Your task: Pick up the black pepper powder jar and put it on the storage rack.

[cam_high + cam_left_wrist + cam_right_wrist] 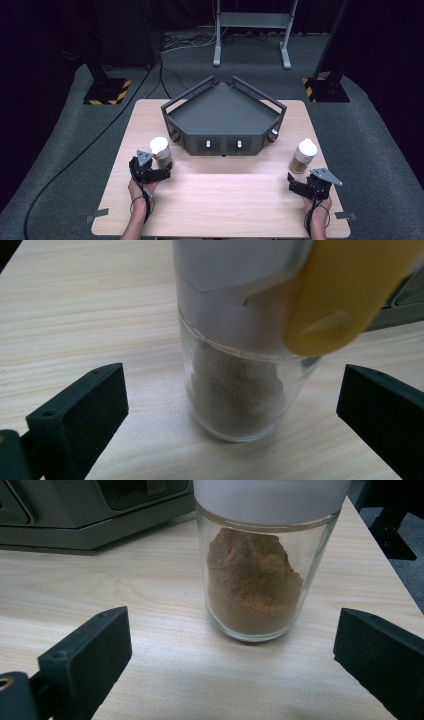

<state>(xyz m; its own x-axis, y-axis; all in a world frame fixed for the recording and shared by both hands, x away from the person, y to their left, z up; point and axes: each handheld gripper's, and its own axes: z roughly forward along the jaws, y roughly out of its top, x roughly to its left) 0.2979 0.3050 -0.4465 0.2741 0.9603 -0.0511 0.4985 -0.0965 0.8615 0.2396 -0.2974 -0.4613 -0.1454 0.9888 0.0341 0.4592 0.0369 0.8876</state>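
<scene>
Two spice jars waited in front of the grey tray.
Left of the tray's front we held the left gripper wide around the grey-spice jar, ready to grasp; right, the right gripper gaped short of the brown-spice jar.

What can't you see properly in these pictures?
- Left jar: in the left gripper view its top is cut off by the upper edge, and a blurred yellow flap covers part of its white cap.
- Right jar: in the right gripper view the lid runs off the top edge.
- Grey tray: in the high view its front buttons are too small to read.
- Floor behind the table: lost in darkness.
</scene>
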